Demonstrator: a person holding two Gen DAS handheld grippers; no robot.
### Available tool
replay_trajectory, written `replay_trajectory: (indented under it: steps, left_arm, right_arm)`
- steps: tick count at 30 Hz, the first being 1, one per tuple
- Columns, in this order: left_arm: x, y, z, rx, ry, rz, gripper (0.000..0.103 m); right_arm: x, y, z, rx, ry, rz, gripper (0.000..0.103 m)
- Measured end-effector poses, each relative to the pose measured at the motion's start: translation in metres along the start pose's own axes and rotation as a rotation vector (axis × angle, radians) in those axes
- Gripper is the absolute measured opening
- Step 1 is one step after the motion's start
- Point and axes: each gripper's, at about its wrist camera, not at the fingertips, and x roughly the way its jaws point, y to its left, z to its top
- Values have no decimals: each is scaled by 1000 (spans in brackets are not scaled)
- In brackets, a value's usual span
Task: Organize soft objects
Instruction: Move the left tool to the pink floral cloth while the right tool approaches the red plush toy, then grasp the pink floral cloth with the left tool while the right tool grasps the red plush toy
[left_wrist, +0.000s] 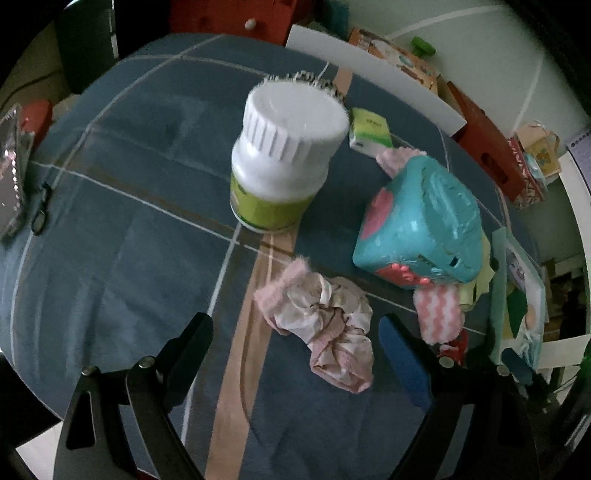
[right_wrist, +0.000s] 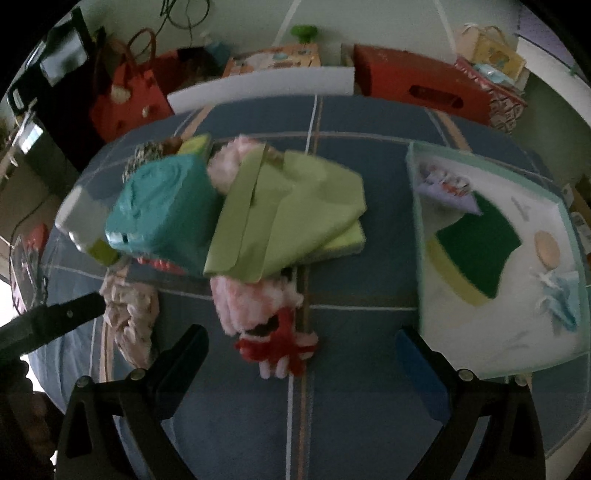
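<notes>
The big teal plastic toy box with red buttons (left_wrist: 421, 218) sits on a blue checked blanket with white and tan stripes (left_wrist: 122, 236). Everything else is told from this toy box.

In the left wrist view, the left gripper (left_wrist: 295, 354) hangs over the blanket with its jaws wide apart and nothing in them. A crumpled pink and cream cloth bundle (left_wrist: 325, 325) lies on the blanket just in front of the toy box and to its left, between the two jaws. A white plastic jar with a ribbed white lid and a green label (left_wrist: 284, 155) stands upright to the left of the toy box, a little apart from it. A small green and white carton (left_wrist: 369, 131) lies behind the toy box. A pink and white wavy-striped fuzzy cloth (left_wrist: 439, 310) pokes out from under the toy box's near right corner.

In the right wrist view, the right gripper (right_wrist: 301, 354) also has its jaws wide apart and holds nothing. A folded light green cloth (right_wrist: 288, 218) leans against the right side of the toy box. A fluffy pink and white glove with a red cuff (right_wrist: 266, 317) sticks out from under the green cloth, near the jaws. Well to the right of the toy box lies a flat pale green tray (right_wrist: 417, 236) with a dark green sponge (right_wrist: 476, 240) in it.
</notes>
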Motion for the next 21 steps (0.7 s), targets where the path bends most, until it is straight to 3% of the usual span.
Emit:
replay_trajectory:
  steps: [8,21]
  left_arm:
    - [32,-5,2,-2,75,13,91]
    - [57,-36,18,59,76,84,91]
  right_arm:
    - [25,14,-4,-56,69,-12,102]
    - [44,12,-3,-77,103,-37,101]
